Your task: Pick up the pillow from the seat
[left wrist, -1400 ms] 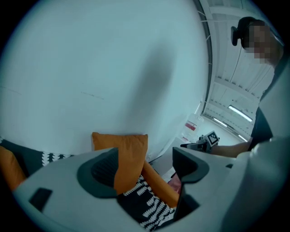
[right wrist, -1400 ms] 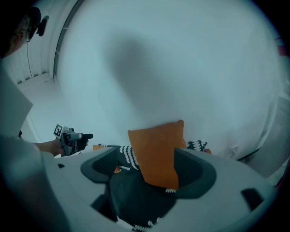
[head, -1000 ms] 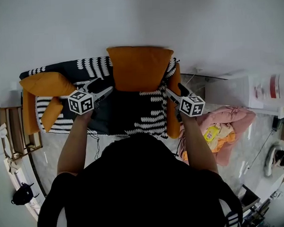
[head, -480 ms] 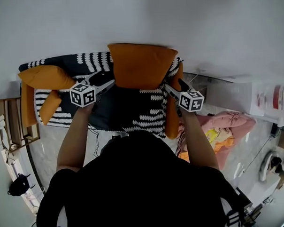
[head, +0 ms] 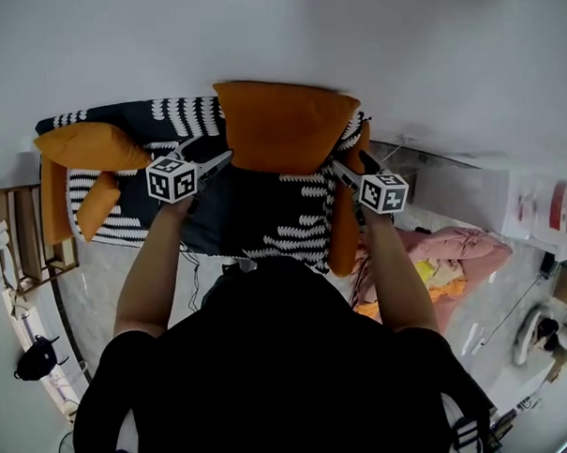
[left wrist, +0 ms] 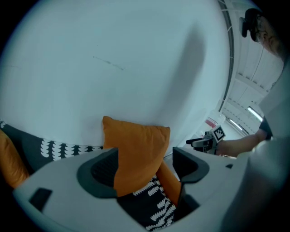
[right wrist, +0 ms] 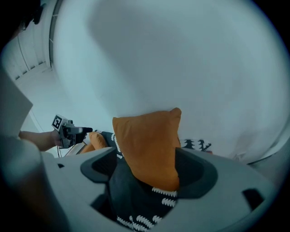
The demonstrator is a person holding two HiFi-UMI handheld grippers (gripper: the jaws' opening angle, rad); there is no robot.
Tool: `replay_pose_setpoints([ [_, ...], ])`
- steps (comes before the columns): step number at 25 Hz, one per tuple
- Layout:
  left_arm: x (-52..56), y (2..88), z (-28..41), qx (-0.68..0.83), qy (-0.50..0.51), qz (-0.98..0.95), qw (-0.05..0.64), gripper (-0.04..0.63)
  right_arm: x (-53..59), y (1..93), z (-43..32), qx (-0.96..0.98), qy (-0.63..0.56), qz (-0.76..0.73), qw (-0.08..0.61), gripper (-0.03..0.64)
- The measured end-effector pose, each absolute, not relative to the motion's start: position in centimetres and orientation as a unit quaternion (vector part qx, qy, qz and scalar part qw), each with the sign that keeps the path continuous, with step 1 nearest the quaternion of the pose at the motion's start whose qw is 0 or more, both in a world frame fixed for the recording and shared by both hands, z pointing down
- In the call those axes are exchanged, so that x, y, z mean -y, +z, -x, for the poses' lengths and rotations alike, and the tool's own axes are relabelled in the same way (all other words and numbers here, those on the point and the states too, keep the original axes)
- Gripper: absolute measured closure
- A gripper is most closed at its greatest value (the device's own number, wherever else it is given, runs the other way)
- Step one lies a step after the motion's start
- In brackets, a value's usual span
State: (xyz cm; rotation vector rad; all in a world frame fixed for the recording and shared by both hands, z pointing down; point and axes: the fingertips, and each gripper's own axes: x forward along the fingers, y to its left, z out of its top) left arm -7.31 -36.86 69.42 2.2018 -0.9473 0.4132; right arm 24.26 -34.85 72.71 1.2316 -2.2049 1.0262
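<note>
1. The left tongs [head: 222, 161] stand spread at the lower left corner of the orange pillow [head: 284, 125]. The right tongs [head: 349, 167], also spread, are at its lower right corner.
2. Each gripper view shows a pillow edge between the parted jaws. Whether a pad touches the fabric cannot be made out.
3. The pillow stands upright at the back of the patterned seat [head: 255, 213], against the white wall [head: 350, 30].
4. Its bottom edge is hidden behind the jaws in both gripper views.
5. In the head view, the person's dark torso [head: 280, 362] covers the seat's front.
6. A pink bundle [head: 463, 246] on the floor is partly hidden by the right forearm.
</note>
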Motion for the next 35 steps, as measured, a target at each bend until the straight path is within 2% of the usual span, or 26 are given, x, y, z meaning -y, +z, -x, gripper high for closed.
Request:
replay_pose_setpoints([
  [24, 42.3, 76.4, 6.9, 0.391, 0.190, -0.824, 0.365, 0.195, 40.0, 78.9, -23.4, 0.786, 0.377, -0.427, 0.240, 0.209],
  [35, 44.0, 79.3, 6.9, 0.387, 0.203, -0.817, 0.377, 0.168, 42.6, 80.5, -24.0, 0.780, 0.373, -0.448, 0.226, 0.192],
])
